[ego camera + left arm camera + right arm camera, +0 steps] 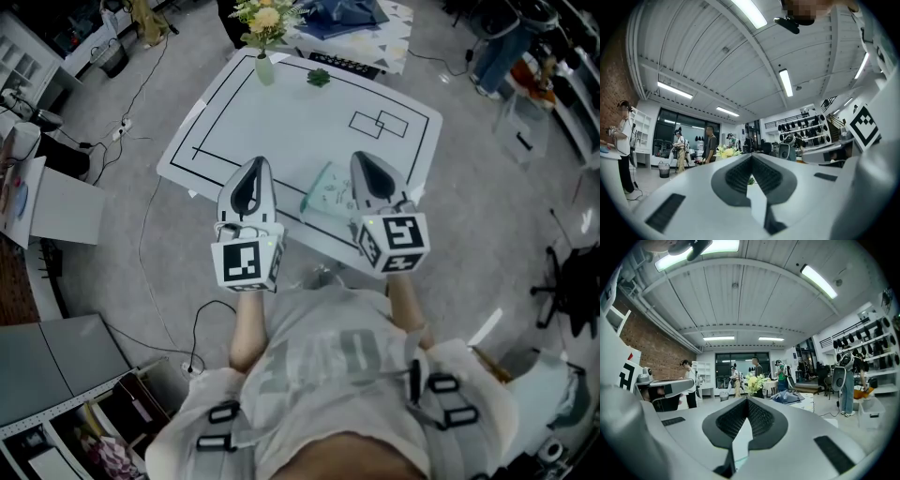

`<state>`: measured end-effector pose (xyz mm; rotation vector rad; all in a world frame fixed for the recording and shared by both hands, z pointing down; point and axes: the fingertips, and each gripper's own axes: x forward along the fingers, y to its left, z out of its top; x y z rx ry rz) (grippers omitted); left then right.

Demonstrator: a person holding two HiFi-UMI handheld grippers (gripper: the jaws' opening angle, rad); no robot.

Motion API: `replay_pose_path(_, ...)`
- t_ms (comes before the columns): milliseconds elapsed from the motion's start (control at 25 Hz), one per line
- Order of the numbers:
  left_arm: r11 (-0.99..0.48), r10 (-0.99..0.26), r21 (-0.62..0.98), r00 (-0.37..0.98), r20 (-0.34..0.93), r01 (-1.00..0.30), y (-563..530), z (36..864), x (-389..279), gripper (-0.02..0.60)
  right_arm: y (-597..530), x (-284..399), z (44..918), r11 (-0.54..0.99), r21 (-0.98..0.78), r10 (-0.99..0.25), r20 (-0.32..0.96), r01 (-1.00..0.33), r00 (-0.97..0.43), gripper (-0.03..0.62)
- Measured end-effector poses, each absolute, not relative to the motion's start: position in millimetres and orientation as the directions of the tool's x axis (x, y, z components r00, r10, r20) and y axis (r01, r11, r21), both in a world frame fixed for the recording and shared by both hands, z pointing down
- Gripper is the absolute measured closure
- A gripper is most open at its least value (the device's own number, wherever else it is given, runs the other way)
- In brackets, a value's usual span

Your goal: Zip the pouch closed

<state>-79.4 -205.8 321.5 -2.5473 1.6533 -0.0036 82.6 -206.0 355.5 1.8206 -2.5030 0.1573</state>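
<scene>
The left tool (pixel 255 169) sits just left of centre in the head view, over the near edge of the white desk (pixel 309 131), its tips pointing toward the top of the frame. In the left gripper view its ribbed pads (pixel 738 174) meet at the tips, so the jaws are together with nothing between them; beyond them lies only the room. Just right of this tool, at the centre of the head view, the pouch (pixel 326 192) lies flat on the desk close to the near edge. It is pale and see-through with a faint green print, and sits inside the black outline drawn on the desk. It shows in the gap between the two tools, apart from the left one and running up against the right one, which hides its right part. Whether its zip is open or closed cannot be made out. The right tool (pixel 364 164) stands right of centre, also pointing toward the top of the frame, with the pouch at its left side and partly beneath it in the frame; whether they touch cannot be told. In the right gripper view its pads (pixel 734 418) are likewise pressed together and grip nothing. At the upper centre of the head view, on the far edge of the desk, a vase (pixel 265 64) of yellow flowers stands well apart from the pouch and both tools.
</scene>
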Motion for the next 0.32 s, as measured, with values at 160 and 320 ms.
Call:
replay_pose_path(160, -0.402, -0.912, -0.088, 0.407, -0.049, -0.911, -207.1, 322.5, -82.2, 0.575, -208.5, 82.8, 355.1, 0.305, -0.057, -0.947, 0.09, -0.951, -0.309, 0.588)
replay_pose_path(320, -0.396, -0.915, -0.086, 0.401, -0.044, -0.914, -209.4, 324.2, -85.2, 0.575, -211.5, 84.0, 354.7, 0.303, -0.059, -0.948, 0.088, -0.951, -0.307, 0.588)
